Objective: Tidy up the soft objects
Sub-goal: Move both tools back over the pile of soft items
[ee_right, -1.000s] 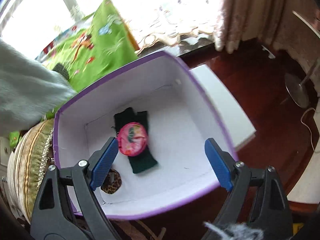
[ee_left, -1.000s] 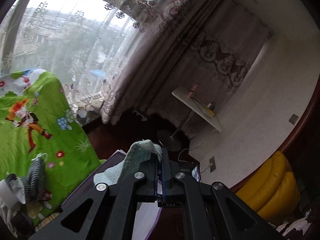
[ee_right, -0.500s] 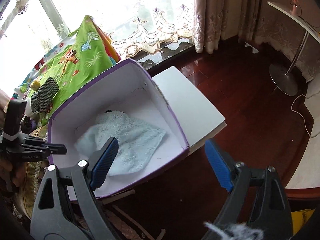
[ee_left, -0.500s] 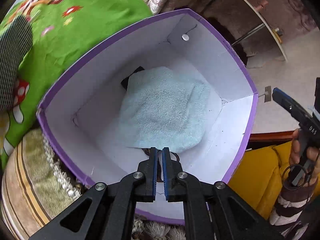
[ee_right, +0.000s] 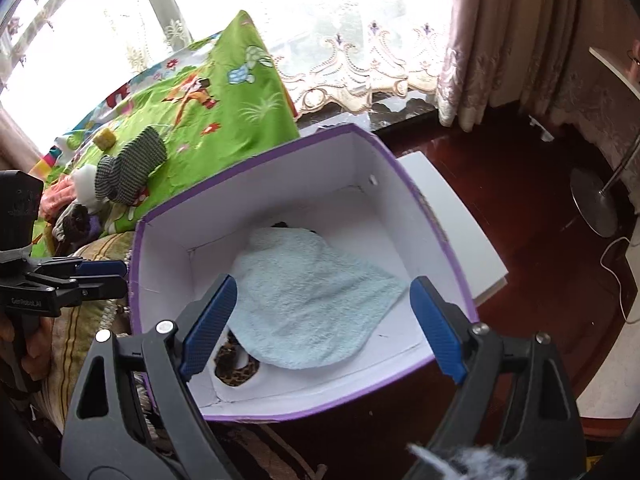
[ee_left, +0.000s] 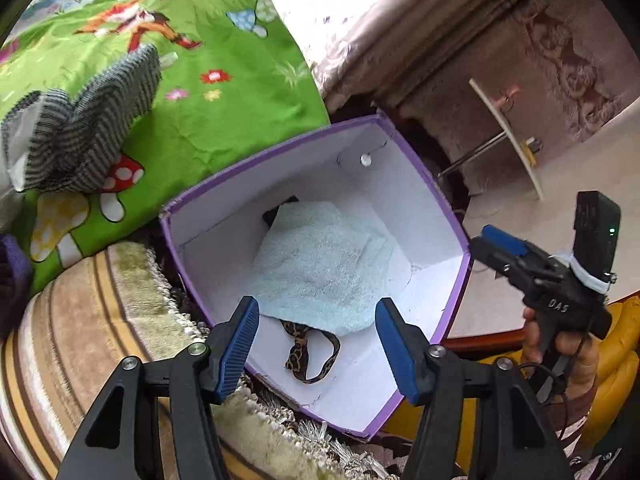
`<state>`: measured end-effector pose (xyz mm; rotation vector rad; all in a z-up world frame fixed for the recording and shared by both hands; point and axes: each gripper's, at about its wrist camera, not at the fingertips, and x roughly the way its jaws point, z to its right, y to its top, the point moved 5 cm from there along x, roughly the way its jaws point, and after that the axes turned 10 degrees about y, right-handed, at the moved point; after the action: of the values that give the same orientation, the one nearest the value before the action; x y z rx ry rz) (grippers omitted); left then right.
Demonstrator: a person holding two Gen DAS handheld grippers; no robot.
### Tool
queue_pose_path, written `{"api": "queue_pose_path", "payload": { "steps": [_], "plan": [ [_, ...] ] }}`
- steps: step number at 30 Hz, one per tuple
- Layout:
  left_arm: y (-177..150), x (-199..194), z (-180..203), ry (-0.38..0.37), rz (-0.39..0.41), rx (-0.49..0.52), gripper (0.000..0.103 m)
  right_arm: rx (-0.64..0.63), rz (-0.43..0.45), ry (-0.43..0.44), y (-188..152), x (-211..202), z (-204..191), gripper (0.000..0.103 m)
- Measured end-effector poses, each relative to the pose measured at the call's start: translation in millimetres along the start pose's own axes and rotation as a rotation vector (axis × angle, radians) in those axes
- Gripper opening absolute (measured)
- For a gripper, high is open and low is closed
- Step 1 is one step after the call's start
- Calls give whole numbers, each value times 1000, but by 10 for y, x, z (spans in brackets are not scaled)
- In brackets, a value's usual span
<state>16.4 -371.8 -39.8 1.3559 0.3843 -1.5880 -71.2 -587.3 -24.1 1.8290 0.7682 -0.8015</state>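
Observation:
A purple-rimmed white box (ee_left: 424, 168) (ee_right: 424, 208) holds a light blue towel (ee_left: 324, 264) (ee_right: 308, 296) lying flat over a dark item and a leopard-print band (ee_left: 308, 354) (ee_right: 236, 372). My left gripper (ee_left: 316, 344) is open and empty above the box's near edge; it also shows in the right wrist view (ee_right: 100, 276) left of the box. My right gripper (ee_right: 320, 328) is open and empty over the box; it also shows in the left wrist view (ee_left: 500, 248). A striped grey sock (ee_left: 88, 124) (ee_right: 132, 168) lies on the green cartoon sheet (ee_left: 224, 116) (ee_right: 224, 112).
A striped plush cushion (ee_left: 80, 320) lies under the box's left side. The box's white lid (ee_right: 460, 232) rests on the dark wood floor. A lamp base (ee_right: 592, 200), a small side table (ee_left: 508, 140) and curtains stand beyond. A yellow cushion (ee_left: 624, 356) is at the right.
My left gripper carried the blue towel over the box, dropped it inside, and its jaws have opened wide. The right gripper stayed open and shifted over the box.

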Motion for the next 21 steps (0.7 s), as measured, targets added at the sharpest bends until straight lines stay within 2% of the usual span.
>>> {"api": "queue_pose_path", "payload": {
  "steps": [8,21],
  "plan": [
    [-106,-425,-258,48,155,6,61,-96,13,58,106,137,-611,90],
    [-499,-1195,-1338,150,323,-222,61,-256,-3,227,148,443,-1733,90]
  ]
}}
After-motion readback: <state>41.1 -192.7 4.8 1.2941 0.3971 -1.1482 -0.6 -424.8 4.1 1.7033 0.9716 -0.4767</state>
